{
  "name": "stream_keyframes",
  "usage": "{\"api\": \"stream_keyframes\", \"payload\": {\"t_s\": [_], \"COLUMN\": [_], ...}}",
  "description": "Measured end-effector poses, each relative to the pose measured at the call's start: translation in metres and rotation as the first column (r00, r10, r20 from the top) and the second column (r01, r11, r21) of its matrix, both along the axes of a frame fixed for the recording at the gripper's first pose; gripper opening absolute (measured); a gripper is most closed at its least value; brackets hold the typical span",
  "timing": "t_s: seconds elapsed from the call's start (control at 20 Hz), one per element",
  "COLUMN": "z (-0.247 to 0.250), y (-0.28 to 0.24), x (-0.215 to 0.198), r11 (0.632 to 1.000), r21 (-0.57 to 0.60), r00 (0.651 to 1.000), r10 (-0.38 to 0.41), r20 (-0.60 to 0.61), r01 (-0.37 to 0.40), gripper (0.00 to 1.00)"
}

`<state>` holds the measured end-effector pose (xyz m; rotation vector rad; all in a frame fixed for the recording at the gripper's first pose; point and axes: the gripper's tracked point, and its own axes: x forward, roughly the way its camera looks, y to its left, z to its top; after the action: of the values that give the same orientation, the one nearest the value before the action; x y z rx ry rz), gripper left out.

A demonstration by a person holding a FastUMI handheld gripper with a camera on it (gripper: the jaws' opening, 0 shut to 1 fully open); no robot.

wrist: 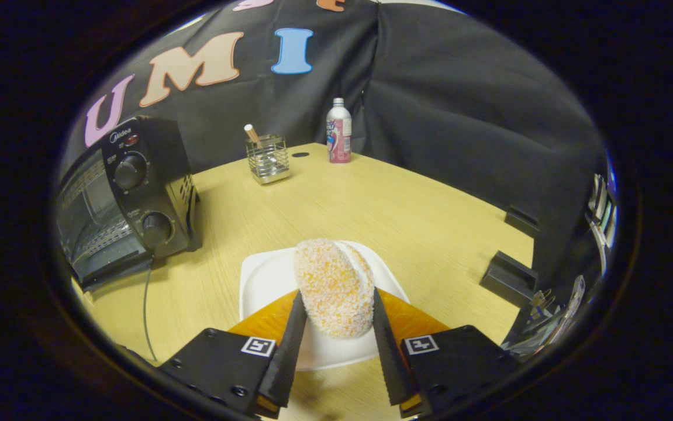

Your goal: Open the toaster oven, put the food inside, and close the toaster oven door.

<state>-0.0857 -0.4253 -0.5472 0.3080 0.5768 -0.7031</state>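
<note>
I see a light wooden table (371,204) with black cloth hanging behind it as the booth wall. My gripper (336,295) is down low over the table, and its two fingers are squeezed onto a piece of crumbed food (333,289), one finger on each side of it. The food is oval and stands tilted up on its edge between the fingers. Right under it is a white plate (266,278), and I cannot tell if the food still touches the plate or is lifted a bit off it. The toaster oven (123,202) sits on the table well off to the left of my fingers. It is black with two round knobs on its front, and I can see wire racks through the glass. Its door looks like it hangs open at the bottom, but I cannot be sure. Far back on the table stands a wire holder (268,158) with a stick in it, and near that a bottle (339,131).
</note>
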Motion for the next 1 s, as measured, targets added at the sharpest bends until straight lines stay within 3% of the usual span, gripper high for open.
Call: {"api": "stream_keyframes", "payload": {"t_s": [0.25,0.5,0.75,1.0], "z": [0.023,0.052,0.102,0.131], "y": [0.018,0.062,0.127,0.197], "x": [-0.024,-0.048,-0.014,0.045], "r11": [0.996,0.988,0.997,0.998], "r21": [-0.015,-0.043,-0.028,0.015], "r00": [0.996,0.986,0.997,0.994], "r10": [-0.084,-0.149,-0.076,0.058], "r20": [0.002,-0.079,0.007,0.096], "r01": [0.084,0.146,0.076,-0.06], "gripper": [0.66,0.65,0.65,0.65]}}
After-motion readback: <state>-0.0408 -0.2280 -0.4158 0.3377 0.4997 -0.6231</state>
